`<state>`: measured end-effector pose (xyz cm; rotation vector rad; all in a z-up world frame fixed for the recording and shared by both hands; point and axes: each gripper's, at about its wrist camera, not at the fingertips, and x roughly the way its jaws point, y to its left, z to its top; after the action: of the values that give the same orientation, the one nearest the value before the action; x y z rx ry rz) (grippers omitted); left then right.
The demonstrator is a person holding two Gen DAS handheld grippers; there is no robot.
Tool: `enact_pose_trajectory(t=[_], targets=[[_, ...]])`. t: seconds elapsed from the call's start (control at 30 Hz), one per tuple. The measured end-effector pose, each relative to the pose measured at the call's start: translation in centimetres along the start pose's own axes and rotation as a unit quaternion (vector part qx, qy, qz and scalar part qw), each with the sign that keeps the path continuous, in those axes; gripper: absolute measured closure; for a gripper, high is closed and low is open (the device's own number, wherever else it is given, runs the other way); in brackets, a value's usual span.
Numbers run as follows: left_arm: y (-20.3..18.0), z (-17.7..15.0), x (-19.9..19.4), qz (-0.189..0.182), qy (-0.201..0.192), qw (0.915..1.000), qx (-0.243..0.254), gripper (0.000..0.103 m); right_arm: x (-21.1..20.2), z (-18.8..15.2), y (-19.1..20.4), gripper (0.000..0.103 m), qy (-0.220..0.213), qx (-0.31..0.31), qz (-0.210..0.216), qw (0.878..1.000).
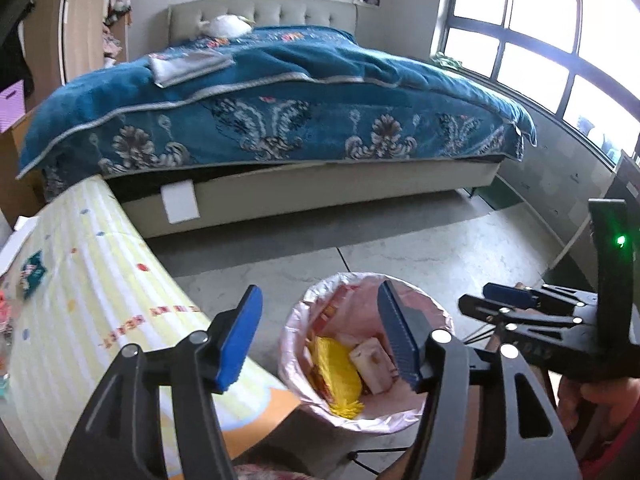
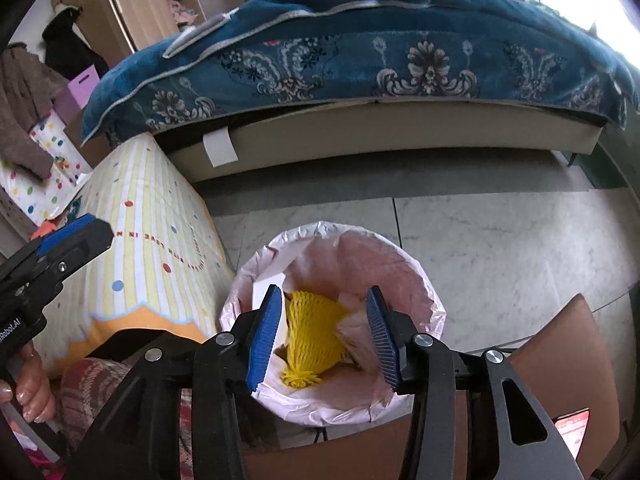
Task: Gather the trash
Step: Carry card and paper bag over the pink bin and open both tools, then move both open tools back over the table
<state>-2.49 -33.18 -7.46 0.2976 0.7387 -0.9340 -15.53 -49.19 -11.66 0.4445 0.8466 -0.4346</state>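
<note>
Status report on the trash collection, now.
Left hand-held gripper open, empty. Right hand-held gripper open, empty, over bin. Yellow foam net and wrappers in the pink liner. Nothing in the way.

Both claws, left gripper (image 1: 320,336) and right gripper (image 2: 324,336), are black with ribbed blue pads (image 2: 264,336) and silver screws (image 2: 225,338).

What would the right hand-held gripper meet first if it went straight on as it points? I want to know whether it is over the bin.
Probably the yellow foam net lying in the pink-lined round bin; the open right hand-held gripper holds nothing.
</note>
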Motion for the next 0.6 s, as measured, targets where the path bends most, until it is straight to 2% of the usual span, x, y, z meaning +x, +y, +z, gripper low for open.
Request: enact_pose_trajectory(t=[0.2, 0.33, 0.43, 0.6], targets=[[1.7, -0.6, -3.8, 0.031, -0.032, 0.999, -0.003, 0.03, -2.1, 0.4, 2.7, 0.057, -0.034, -0.023, 0.013, 0.999], [3.6, -1.5, -6.4, 0.046, -0.046, 0.9977, -0.016, 0.028, -3.8, 0.9, 4.9, 0.057, -0.058, -0.04, 0.031, 0.997], [5.9, -2.4, -8.6, 0.065, -0.052, 0.9955, -0.045, 0.028, -4.9, 1.3, 7.4, 0.057, -0.078, -0.059, 0.054, 0.994], [10.5, -4.2, -11.0, 0.109, -0.054, 0.9869, -0.106, 0.028, -5.4, 2.0, 11.0, 0.057, -0.078, -0.087, 0.077, 0.99]])
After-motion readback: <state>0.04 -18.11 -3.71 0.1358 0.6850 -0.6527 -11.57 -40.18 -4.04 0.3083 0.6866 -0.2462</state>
